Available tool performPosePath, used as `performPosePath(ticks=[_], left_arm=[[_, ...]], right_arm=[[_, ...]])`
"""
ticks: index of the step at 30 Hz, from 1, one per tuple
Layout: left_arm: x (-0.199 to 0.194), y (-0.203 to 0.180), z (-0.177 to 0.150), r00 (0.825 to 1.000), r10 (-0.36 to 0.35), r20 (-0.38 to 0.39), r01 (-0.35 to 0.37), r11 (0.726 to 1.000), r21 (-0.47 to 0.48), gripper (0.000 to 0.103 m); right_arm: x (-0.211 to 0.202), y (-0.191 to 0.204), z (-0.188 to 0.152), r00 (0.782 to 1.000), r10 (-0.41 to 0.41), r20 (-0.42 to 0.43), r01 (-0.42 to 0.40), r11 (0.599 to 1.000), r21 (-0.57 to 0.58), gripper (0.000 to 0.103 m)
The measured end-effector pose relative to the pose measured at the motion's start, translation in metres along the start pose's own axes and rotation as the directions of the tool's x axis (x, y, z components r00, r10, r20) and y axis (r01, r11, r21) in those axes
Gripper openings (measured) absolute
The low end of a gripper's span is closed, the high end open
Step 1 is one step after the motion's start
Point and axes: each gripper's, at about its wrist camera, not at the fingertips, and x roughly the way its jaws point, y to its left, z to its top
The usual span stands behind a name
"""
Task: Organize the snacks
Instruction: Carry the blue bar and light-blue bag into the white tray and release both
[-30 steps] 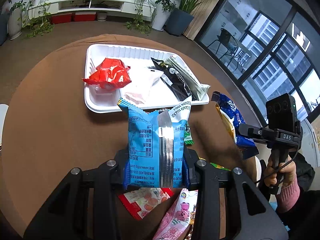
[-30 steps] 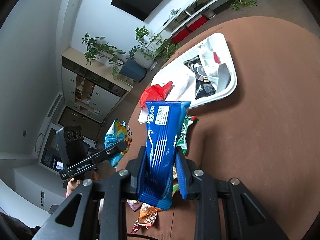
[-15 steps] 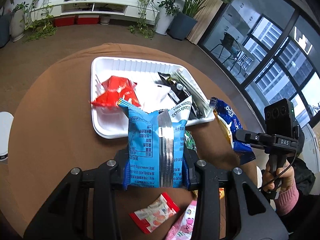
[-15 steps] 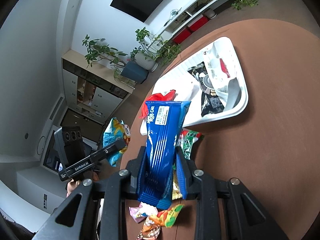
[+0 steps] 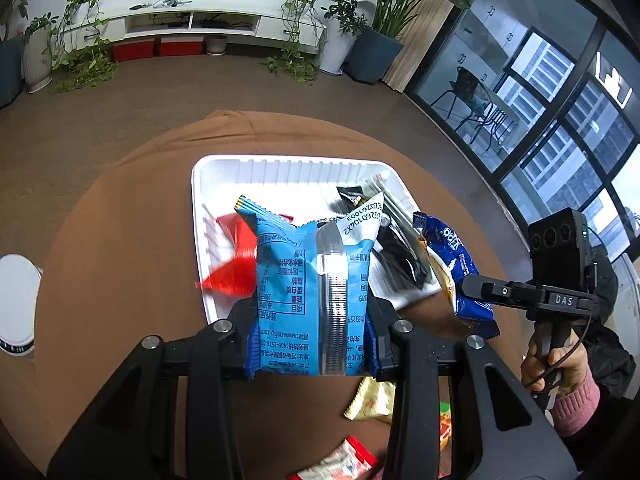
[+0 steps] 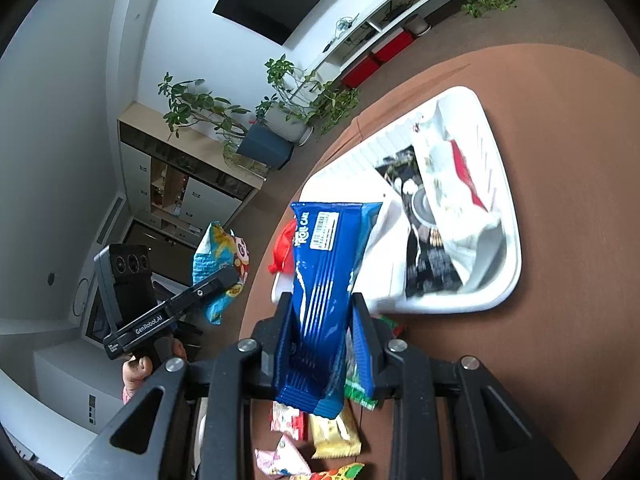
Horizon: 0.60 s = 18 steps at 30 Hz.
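My left gripper point(image 5: 312, 320) is shut on a light blue snack pack point(image 5: 308, 280), held upright above the near edge of the white tray point(image 5: 280, 164). My right gripper point(image 6: 324, 320) is shut on a dark blue cookie pack point(image 6: 324, 264), held just short of the tray's point(image 6: 504, 184) near left corner. The tray holds a red packet point(image 5: 234, 264), a black packet point(image 6: 432, 264) and white packets point(image 6: 440, 168). Each gripper shows in the other's view: the right one point(image 5: 476, 286) with its dark blue pack point(image 5: 452, 264), the left one point(image 6: 224, 280) with its pack point(image 6: 218, 264).
The round brown table point(image 5: 120, 260) carries loose snacks near me: a yellow packet point(image 5: 372, 400), a red-white packet point(image 5: 340, 460), a green one point(image 6: 360, 392) and pink and yellow ones point(image 6: 332, 432). A white round object point(image 5: 16, 300) sits at the table's left edge.
Both grippers have moved forward toward the tray with their packs; the tray now sits closer and partly behind each pack. Loose snacks have slid back beneath the grippers.
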Motion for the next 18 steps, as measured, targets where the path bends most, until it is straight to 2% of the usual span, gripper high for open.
performPosePath(ticks=[18], left_arm=[[0.053, 0.01, 0.056, 0.995, 0.085, -0.061, -0.085, 0.996, -0.003, 0.036]], right_arm=[[0.029, -0.002, 0.034, 0.998, -0.058, -0.009, 0.058, 0.998, -0.039, 0.03]])
